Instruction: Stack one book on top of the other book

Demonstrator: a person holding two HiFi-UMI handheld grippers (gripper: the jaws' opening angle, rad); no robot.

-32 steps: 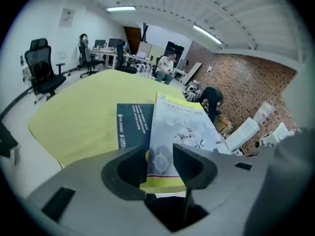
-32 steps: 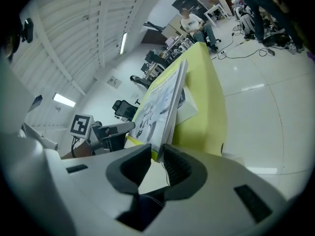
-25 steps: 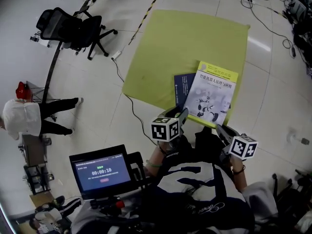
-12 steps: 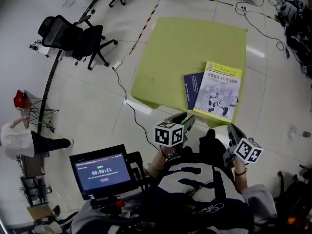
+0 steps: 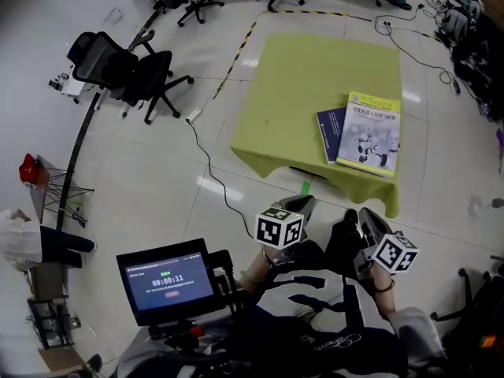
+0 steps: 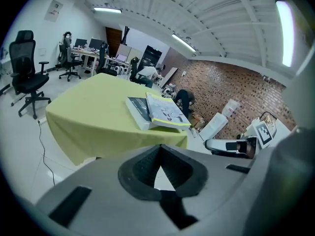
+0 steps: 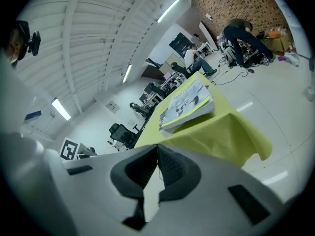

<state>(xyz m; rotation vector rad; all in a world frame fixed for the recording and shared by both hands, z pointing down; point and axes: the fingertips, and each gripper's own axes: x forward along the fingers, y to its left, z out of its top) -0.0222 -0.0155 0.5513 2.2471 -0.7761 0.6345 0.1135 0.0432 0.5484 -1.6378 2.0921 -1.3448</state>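
1. White tiled floor [image 5: 142, 172]: wide and open. A black swivel office chair [image 5: 118, 65] stands far left, not relevant to the task.
2. Yellow-green cloth-covered surface [image 5: 315, 85]: a square top with the cloth draping over its edges. It is bare except for the books at the near right corner.
3. Black monitor with a timer readout [image 5: 169, 278]: mounted at the person's left, well apart from the surface.
4. White-and-yellow paperback book [image 5: 370, 131]: lies flat on top of the lower book, shifted to the right, close to the surface's right edge.
5. Dark blue book [image 5: 329, 135]: sits underneath, with only its left strip showing. The stack looks made, so I judge the task done or nearly done.
6. Left claw [image 5: 303, 205]: jaws fully together with nothing between them. It is held low by the person's body, well apart from the books.
7. Right claw [image 5: 366, 217]: also closed and empty, near the person's other side and clear of the surface.
8. Risks:
   - The top book is offset, not squared, so part of it may rest off the lower book and it could tilt or slide if nudged.
   - The stack sits near the corner. A knee or claw catching the hanging cloth could drag both books toward the edge and drop them.
   - Squaring the stack with closed claws risks pushing the top book off.
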